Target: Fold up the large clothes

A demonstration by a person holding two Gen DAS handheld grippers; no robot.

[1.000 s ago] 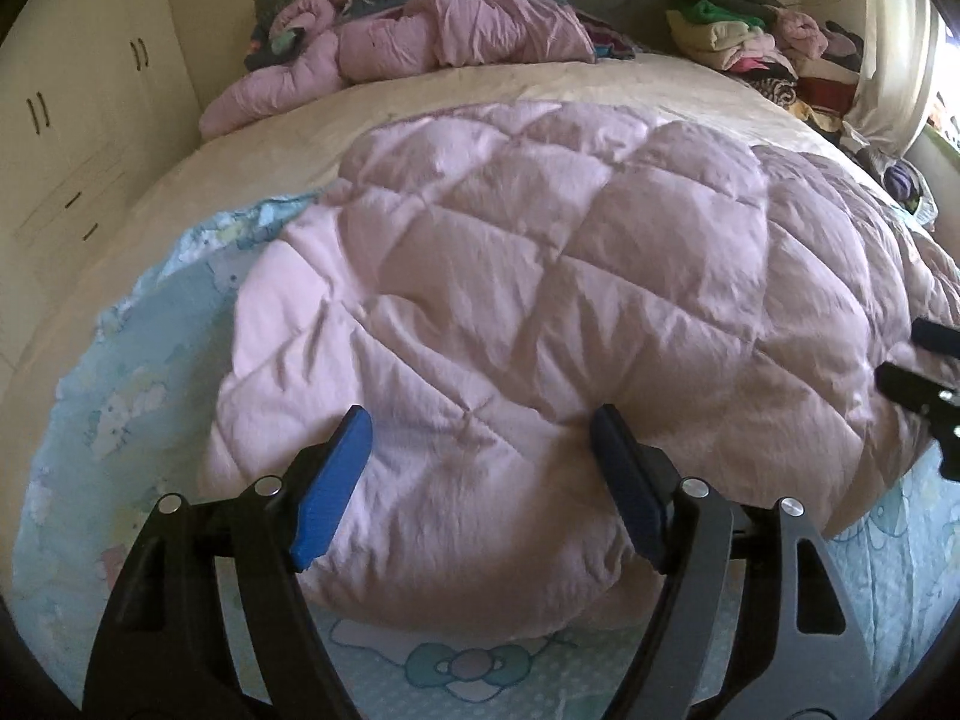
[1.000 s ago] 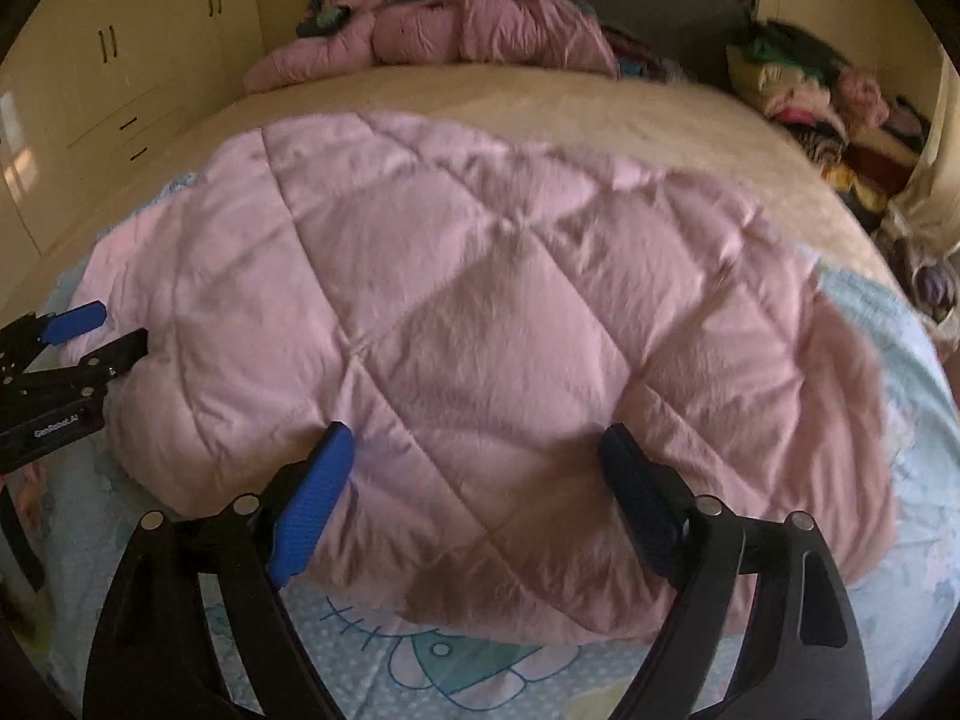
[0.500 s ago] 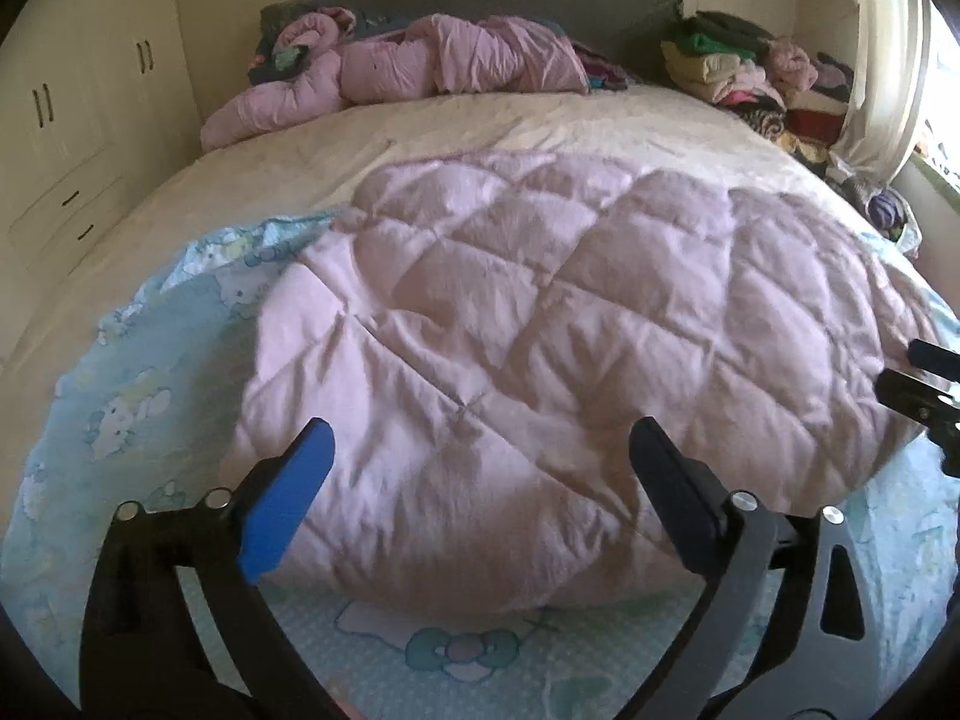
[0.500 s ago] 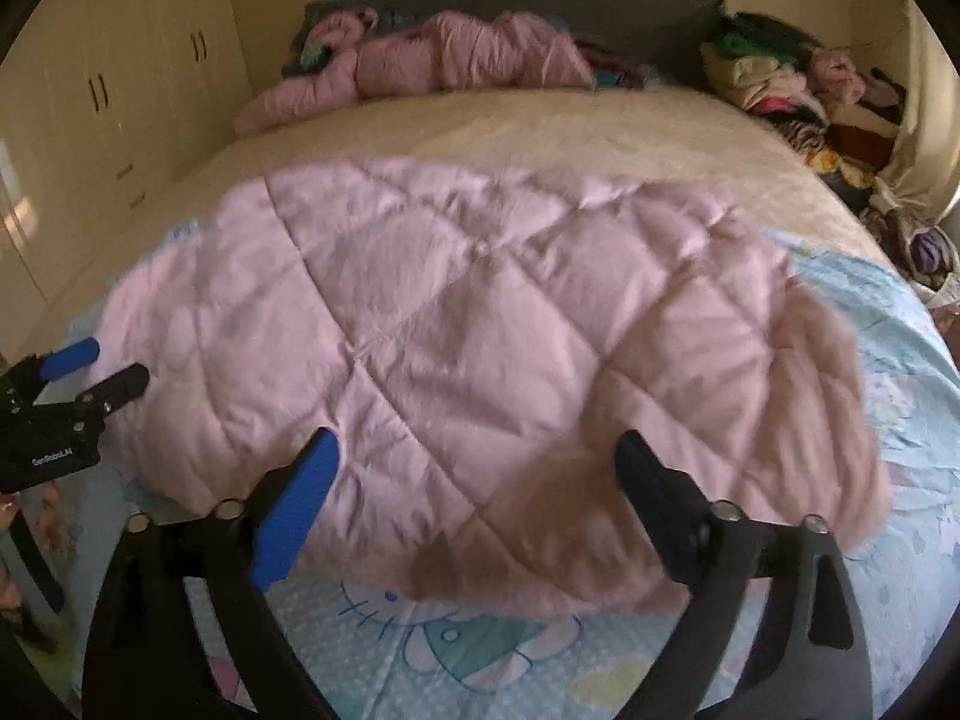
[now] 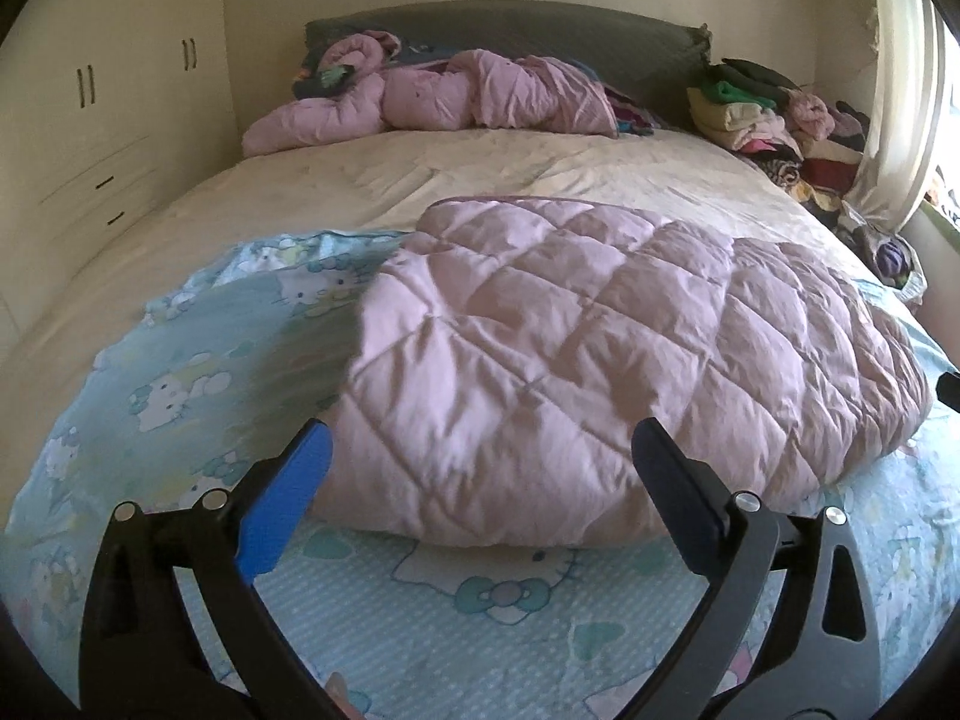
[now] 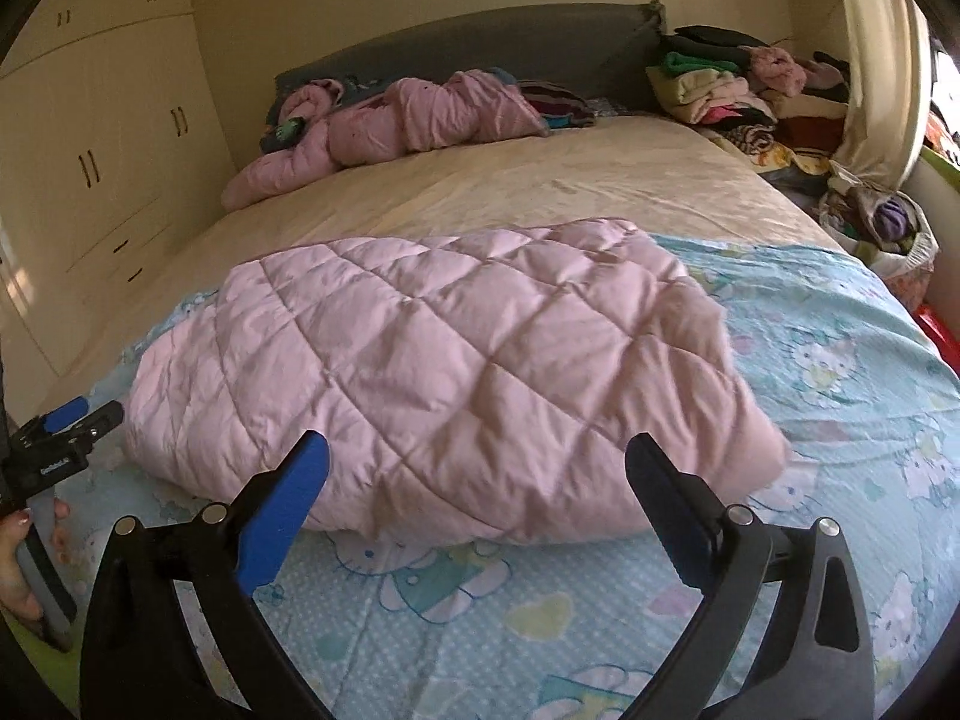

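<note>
A pink quilted garment [image 5: 600,360] lies folded flat on a light blue cartoon-print sheet [image 5: 180,396]; it also shows in the right wrist view [image 6: 456,390]. My left gripper [image 5: 480,480] is open and empty, held just short of the garment's near edge. My right gripper [image 6: 477,483] is open and empty, also just short of the near edge. The left gripper [image 6: 72,420] shows at the left edge of the right wrist view, beside the garment's left side.
A cream bedspread [image 5: 420,180] covers the far bed. A crumpled pink garment [image 5: 432,102] lies by the grey headboard [image 5: 540,30]. A stack of folded clothes [image 5: 768,114] sits at the far right. Cream wardrobes [image 5: 90,120] stand left. A curtain [image 5: 900,90] hangs right.
Both grippers have pulled back and up from the pink garment and opened wider. The garment lies still and now looks smaller and farther away.
</note>
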